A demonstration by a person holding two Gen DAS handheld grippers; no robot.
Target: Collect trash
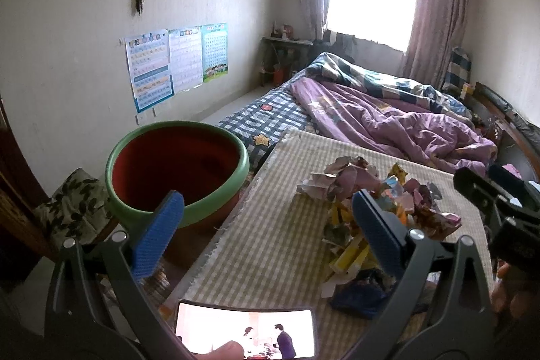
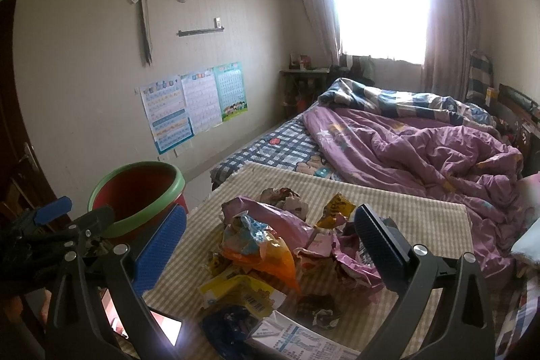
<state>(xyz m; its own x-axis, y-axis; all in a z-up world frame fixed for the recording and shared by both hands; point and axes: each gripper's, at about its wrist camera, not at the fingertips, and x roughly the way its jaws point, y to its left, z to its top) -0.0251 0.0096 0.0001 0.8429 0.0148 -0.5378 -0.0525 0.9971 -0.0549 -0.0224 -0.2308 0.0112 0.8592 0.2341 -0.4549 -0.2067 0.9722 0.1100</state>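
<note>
Trash pile (image 2: 270, 245) between right fingers (image 2: 162, 245).

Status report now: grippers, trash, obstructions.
Left gripper open, empty. Right gripper open, empty, above trash pile. Wrappers heaped on checked mat; red bin left of mat. Lit phone on mat's near edge.

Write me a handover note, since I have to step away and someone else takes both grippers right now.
Left tongs: open, empty, hovering between the bin and the pile.
Right tongs: open, empty, over the pile.
Pile of crumpled colourful wrappers and paper scraps lies on the beige checked cloth-covered tabletop.
Round red bin with green rim stands at the table's left edge; inside looks empty.
A lit phone lies at the near edge; not trash.
Done: nothing visible. Left: move the whole pile into the bin.
</note>
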